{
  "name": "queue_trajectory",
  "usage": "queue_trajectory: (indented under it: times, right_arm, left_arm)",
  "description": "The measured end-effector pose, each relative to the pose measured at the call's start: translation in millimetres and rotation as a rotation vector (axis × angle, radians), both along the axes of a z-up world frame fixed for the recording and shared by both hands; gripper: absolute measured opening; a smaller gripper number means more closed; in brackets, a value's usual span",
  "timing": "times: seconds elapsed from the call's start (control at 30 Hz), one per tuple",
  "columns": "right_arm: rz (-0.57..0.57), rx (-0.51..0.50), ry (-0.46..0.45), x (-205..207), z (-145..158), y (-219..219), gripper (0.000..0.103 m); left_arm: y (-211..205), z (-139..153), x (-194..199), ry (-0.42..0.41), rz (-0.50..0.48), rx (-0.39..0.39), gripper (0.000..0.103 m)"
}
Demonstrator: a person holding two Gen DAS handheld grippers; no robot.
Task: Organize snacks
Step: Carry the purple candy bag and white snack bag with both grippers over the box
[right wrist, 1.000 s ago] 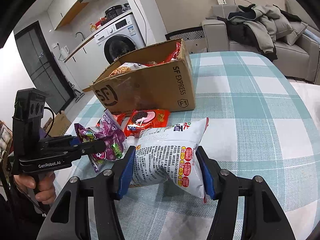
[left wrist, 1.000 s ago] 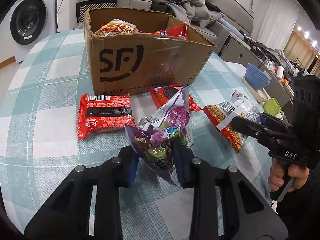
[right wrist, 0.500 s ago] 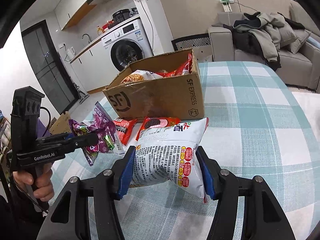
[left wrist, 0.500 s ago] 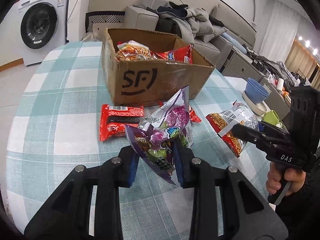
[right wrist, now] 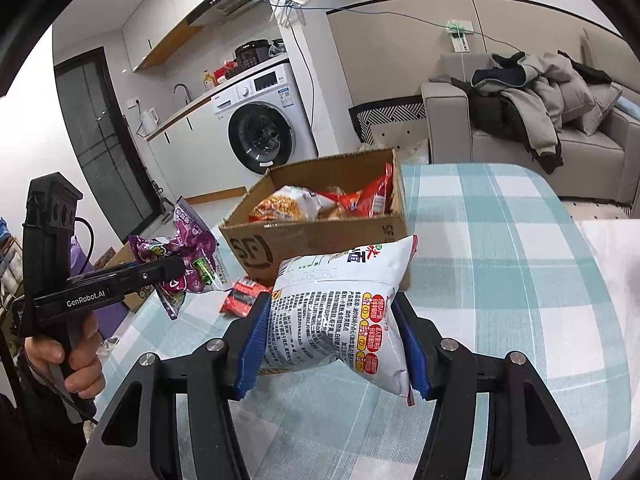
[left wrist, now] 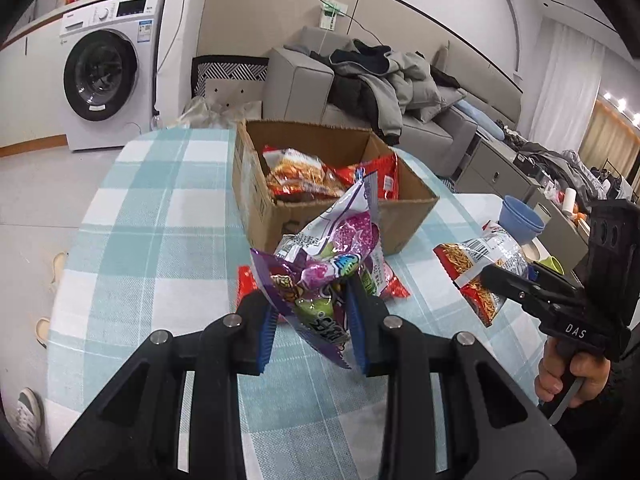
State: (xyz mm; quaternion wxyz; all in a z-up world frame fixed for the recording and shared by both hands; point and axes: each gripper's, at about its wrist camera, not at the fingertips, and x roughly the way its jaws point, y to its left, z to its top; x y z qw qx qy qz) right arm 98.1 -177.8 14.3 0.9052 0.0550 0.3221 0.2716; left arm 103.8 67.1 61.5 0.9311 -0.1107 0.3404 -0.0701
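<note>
Low at centre frame, the left gripper (left wrist: 312,322) pinches a purple snack packet (left wrist: 328,272); the right gripper (right wrist: 332,344) clamps a white puffed bag (right wrist: 340,312), both lifted off the checked tablecloth (right wrist: 500,248). Beyond, mid-frame, an open cardboard box (right wrist: 320,240) holds packets.

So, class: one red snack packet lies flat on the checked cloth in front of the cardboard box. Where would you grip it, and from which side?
Probably take the red packet by its near short edge, coming in low from the table's near side. It lies flat on the tablecloth, so only an edge gives the fingers something to pinch, and the cardboard box blocks the far side.
</note>
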Motion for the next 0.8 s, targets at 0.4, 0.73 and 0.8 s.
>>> queue_trajectory:
  times: [0.4, 0.73, 0.8]
  right_arm:
    - [0.002, -0.007, -0.041, 24.4, 19.9, 10.5, 0.059]
    - [-0.018, -0.005, -0.065, 54.9, 29.3, 15.4, 0.059]
    - [-0.020, -0.010, -0.067, 61.6, 29.2, 17.2, 0.059]
  left_arm:
    - [5.8, 37.8, 23.8, -0.049, 0.037, 0.015, 0.028]
    - [6.0, 52.9, 61.9, -0.069, 0.065, 0.032, 0.028]
    - [4.8, 54.2, 70.3, -0.071, 0.069, 0.039, 0.028]
